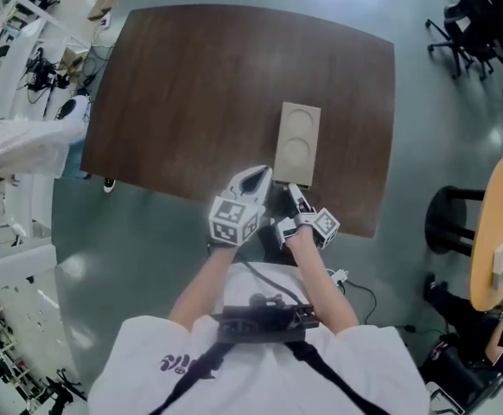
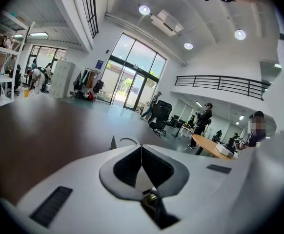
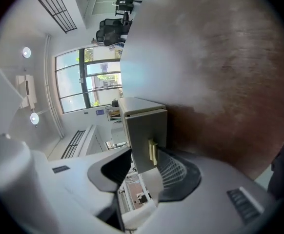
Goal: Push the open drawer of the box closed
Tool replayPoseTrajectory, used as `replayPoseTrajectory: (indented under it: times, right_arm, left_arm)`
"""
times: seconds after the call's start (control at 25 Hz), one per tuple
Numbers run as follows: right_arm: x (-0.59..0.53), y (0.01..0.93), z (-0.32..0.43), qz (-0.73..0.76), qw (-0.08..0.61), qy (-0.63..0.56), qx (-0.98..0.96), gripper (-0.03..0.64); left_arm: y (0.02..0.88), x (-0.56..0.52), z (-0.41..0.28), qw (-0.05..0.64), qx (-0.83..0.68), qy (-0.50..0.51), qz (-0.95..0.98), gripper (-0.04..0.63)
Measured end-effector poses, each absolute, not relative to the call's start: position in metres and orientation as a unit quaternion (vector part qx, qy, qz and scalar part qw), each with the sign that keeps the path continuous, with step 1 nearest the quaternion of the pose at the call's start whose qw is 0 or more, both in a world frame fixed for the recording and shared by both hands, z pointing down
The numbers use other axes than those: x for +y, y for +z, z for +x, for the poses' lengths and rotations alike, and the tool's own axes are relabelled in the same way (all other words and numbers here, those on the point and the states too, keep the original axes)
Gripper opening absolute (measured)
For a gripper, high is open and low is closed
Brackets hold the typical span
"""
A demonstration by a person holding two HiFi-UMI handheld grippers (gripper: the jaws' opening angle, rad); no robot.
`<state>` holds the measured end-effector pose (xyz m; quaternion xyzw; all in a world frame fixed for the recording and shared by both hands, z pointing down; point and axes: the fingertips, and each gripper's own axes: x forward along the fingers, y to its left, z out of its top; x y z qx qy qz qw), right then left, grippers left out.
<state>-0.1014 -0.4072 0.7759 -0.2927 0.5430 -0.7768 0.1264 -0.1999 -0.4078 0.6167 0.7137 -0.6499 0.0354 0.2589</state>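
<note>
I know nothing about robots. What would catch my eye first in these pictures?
A pale box with two circles pressed into its top sits alone near the front edge of a big dark wooden table. Just before it, a person holds two white tongs. The right tongs gape toward the small handle on the box's front, while the left tongs are shut and empty.

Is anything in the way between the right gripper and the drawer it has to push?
No, nothing that I can see. The drawer front, with its small handle, sits straight ahead of the right gripper, whose jaws are open. It is at the near end of the box on the table.
</note>
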Motion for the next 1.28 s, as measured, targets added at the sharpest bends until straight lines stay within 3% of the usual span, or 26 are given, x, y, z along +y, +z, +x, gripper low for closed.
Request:
replayPoseTrajectory:
  times: [0.44, 0.88, 1.28]
  right_arm:
    - [-0.405, 0.787, -0.105, -0.285, 0.201, -0.770, 0.535, 0.166]
    - [-0.388, 0.781, -0.092, -0.305, 0.176, -0.707, 0.613, 0.167]
    - [-0.336, 0.733, -0.067, -0.273, 0.251, -0.662, 0.651, 0.166]
  left_arm:
    - [0.615, -0.394, -0.213, 0.268, -0.655, 0.034, 0.706, 0.011]
    - [0.614, -0.354, -0.204, 0.266, -0.616, 0.037, 0.740, 0.011]
    - [0.606, -0.308, -0.183, 0.262, -0.572, 0.035, 0.777, 0.011]
